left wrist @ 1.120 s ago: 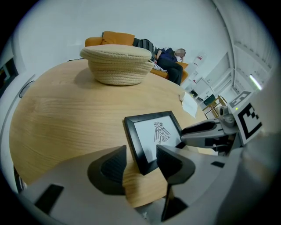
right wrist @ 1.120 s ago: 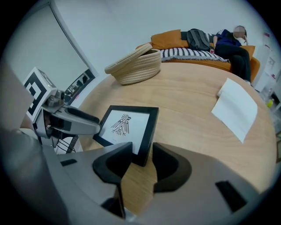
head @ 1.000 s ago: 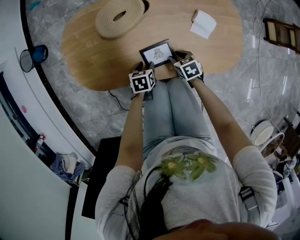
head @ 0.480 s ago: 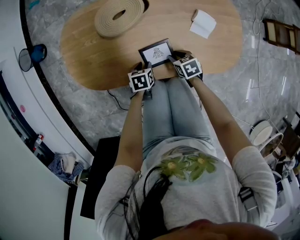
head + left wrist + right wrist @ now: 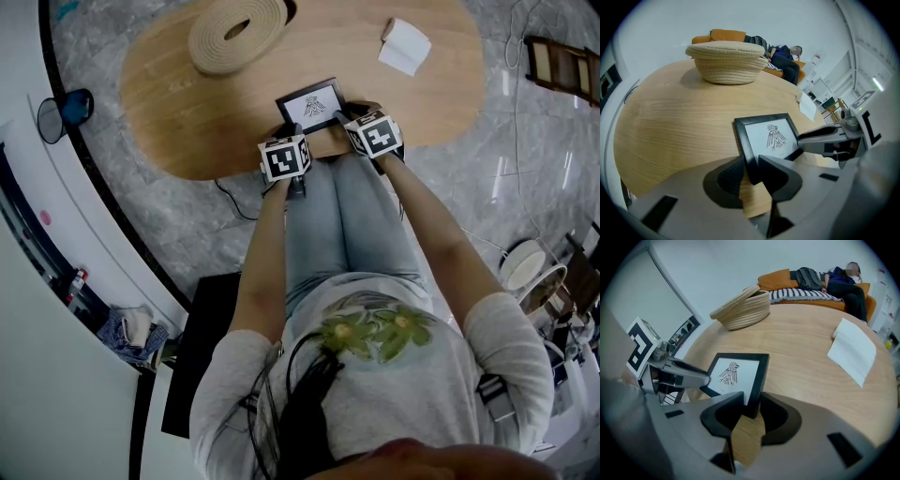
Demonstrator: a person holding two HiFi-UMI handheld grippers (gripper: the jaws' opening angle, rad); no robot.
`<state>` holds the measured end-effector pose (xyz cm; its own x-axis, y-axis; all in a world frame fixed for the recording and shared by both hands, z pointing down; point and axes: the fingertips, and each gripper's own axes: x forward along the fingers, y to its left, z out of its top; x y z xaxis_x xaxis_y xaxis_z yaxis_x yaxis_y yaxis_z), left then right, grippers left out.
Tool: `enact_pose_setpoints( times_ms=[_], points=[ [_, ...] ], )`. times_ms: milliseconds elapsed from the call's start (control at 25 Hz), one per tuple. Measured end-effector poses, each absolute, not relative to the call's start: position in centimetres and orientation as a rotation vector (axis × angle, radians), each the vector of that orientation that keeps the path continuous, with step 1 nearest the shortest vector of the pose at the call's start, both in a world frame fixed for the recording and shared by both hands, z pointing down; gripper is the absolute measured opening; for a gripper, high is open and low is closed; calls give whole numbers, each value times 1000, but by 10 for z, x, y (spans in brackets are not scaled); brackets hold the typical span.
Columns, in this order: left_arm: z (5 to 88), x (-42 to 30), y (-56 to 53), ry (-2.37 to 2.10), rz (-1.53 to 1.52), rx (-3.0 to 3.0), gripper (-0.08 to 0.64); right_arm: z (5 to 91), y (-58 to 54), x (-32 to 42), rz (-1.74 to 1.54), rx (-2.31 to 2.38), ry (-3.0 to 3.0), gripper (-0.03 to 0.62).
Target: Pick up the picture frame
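At the near edge of the oval wooden counter, right in front of your knees, the picture frame lies flat, a black frame around a white sheet with a small bird drawing. You have 1 gripper at each of its 2 near corners.

Your left gripper points steeply down at the near left corner. In the left gripper view, the frame runs away from you, and its left bar sits between the 2 fingers of the left gripper. These fingers have just been closing and now stand narrow, 1 against the outer edge of the bar and 1 against its inner side.

Your right gripper points down just as steeply at the near right corner. In the right gripper view, the right bar of the frame stands between the fingers of the right gripper. They too have just been closing, and they meet the bar on both sides, a little wider than the left pair.

The frame rests on the wood. Well beyond it sit a woven basket and a folded white paper, both clear of your grippers.
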<state>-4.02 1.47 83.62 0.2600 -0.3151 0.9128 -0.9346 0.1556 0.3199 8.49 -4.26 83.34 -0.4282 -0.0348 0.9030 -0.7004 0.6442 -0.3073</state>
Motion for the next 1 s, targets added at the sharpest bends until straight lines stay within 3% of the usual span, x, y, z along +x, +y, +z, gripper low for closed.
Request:
enact_pose_setpoints(
  times_ms=[480,1000],
  points=[
    [814,-40,19,-1262,694,1356,98,811,-39,89,838,581,-1874,94],
    [730,-43,17,-1232,703,1352,98,728,-39,88,860,585,-1846,94]
  ],
)
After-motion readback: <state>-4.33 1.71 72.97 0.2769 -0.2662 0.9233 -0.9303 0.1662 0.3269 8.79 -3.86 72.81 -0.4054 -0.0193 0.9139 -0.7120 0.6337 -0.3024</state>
